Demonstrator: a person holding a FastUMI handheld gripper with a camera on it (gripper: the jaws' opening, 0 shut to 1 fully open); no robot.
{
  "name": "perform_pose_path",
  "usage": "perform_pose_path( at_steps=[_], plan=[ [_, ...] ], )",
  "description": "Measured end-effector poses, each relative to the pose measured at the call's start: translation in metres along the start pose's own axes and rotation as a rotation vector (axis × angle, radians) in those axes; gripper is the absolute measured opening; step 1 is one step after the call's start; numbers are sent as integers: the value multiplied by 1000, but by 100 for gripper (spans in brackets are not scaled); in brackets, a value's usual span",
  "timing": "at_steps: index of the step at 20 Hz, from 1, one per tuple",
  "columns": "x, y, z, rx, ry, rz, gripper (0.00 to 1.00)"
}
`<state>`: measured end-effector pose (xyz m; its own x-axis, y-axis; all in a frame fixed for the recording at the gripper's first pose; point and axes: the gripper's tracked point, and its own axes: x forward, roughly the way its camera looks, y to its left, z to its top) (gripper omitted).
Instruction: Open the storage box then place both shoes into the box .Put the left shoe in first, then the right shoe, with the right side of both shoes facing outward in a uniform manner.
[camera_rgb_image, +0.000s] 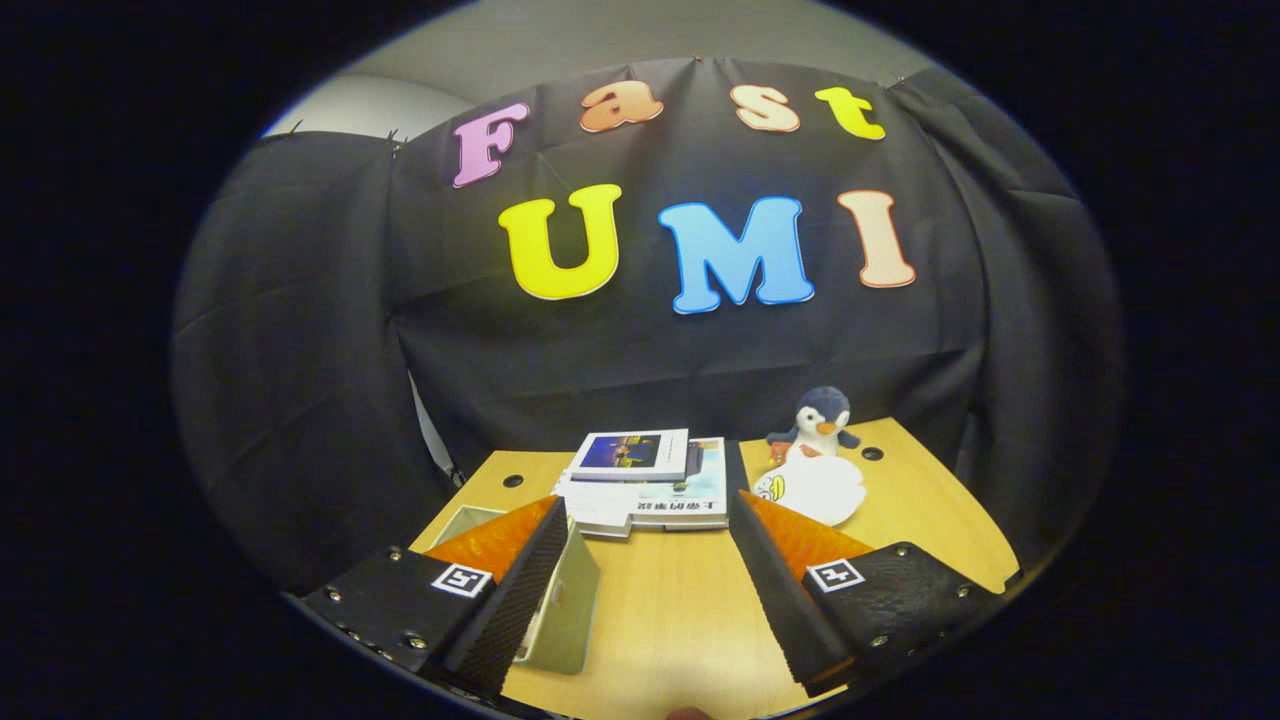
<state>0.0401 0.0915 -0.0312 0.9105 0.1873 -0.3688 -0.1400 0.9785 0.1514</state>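
A: We log first the light wooden table (690, 620), running from under the gripper to the black cloth wall. Two dark round holes sit near its far edge.

B: Next in size, the pale greenish open-topped storage box (572, 612). We place it at the near left, partly hidden behind the left finger. We cannot tell whether it holds anything.

A: Then the stack of white-covered books (650, 480), far centre, just beyond the fingertips. The top book lies slightly askew on the lower ones.

B: To its right we note a flat white shoe-shaped item with a yellow mark (815, 488). Whether it is one of the shoes, we cannot tell. Just behind it stands a small grey-and-white plush penguin (820, 415), upright.

A: The gripper (645, 525)?

B: Fingers spread wide, released, only bare table between them. They touch nothing.
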Motion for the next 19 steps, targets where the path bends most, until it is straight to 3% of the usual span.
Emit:
perform_pose_path(
  at_steps=[11,19],
  plan=[
    [-26,-85,32,-30,-143,-94,99],
    [-24,-91,55,12,-212,-80,99]
  ],
)
